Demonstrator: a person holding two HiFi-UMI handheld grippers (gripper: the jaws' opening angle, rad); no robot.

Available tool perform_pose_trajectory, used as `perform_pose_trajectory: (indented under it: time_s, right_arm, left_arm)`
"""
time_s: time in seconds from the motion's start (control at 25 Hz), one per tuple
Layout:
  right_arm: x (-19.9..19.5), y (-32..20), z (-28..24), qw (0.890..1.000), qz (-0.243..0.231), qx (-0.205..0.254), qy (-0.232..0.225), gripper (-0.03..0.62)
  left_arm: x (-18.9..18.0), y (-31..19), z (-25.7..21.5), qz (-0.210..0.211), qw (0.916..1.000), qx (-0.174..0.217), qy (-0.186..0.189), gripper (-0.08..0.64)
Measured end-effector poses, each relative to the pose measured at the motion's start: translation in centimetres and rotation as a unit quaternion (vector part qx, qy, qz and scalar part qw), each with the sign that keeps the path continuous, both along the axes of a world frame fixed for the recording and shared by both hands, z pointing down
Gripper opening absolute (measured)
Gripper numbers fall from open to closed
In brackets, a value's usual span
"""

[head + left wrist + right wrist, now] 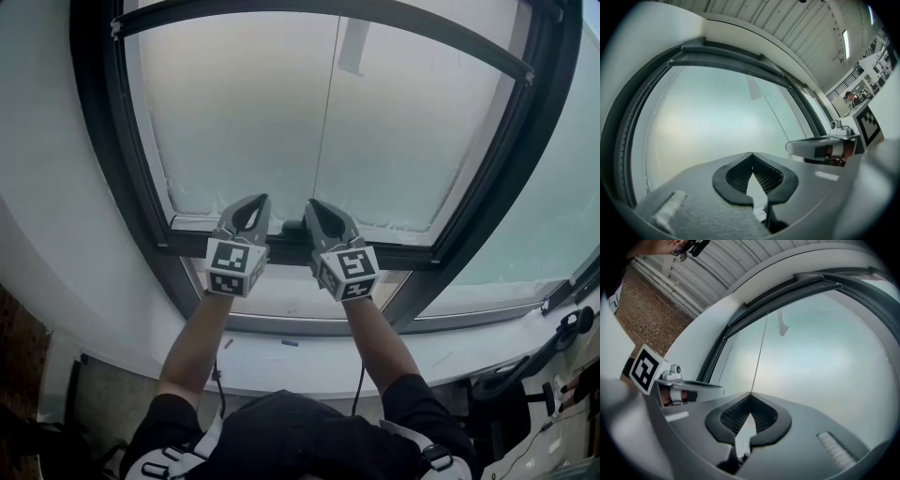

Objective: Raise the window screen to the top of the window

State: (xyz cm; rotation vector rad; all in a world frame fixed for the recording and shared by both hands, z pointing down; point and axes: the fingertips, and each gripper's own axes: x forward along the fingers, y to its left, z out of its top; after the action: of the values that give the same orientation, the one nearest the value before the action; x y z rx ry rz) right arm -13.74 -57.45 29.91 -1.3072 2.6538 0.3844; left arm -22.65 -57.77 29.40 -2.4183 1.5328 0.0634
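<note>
Shoulders in a dark shirt (pixel 281 431) fill the bottom of the head view, and both forearms reach up from them toward the window. The left gripper (pixel 255 201) and right gripper (pixel 314 204) are side by side, and each has its fingers pressed fully together with nothing between them; both gripper views confirm the tips are met and empty. Directly under the fingertips runs the dark bottom rail (pixel 412 255) of the window screen (pixel 234 122), whose hazy sheet stretches from the fingers upward across most of the opening. Whether the fingers actually touch the rail cannot be told. A thin cord (pixel 323 122) hangs down the sheet between the two grippers. Below the fingers only a narrow strip of uncovered glass (pixel 291 292) shows above the white sill (pixel 309 361), so the rail appears to sit near the bottom of the window frame (pixel 105 141). By that reading the lift has barely begun: the top of the frame lies well above the fingers, and nearly the full travel remains.
</note>
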Motion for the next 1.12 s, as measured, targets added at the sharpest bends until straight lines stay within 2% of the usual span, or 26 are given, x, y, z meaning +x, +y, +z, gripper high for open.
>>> perform_pose_trajectory:
  time_s: [0.24,0.52,0.84,1.0,1.12]
  right_arm:
    - [-0.1,0.1,-4.2,0.999,0.003,0.040,-0.007,0.005]
    - [0.0,-0.3,-6.8,0.998,0.011,0.058,-0.013,0.005]
    - [0.5,-0.6,-11.6,0.995,0.026,0.092,-0.041,0.005]
    - [0.5,-0.6,-13.0,0.993,0.028,0.109,-0.042,0.005]
    - [0.7,-0.7,-14.2,0.991,0.031,0.116,-0.051,0.005]
  left_arm:
    - [0.2,0.4,-0.2,0.003,1.0000,-0.002,0.007,0.003]
    - [0.3,0.8,-0.3,0.008,0.9999,-0.002,0.010,0.003]
    - [0.3,1.0,-0.9,0.015,0.9997,0.011,0.015,0.003]
    - [-0.1,1.0,-0.6,0.010,0.9999,0.007,0.002,0.003]
    - [-0.1,1.1,-0.8,0.012,0.9999,0.009,0.008,0.003]
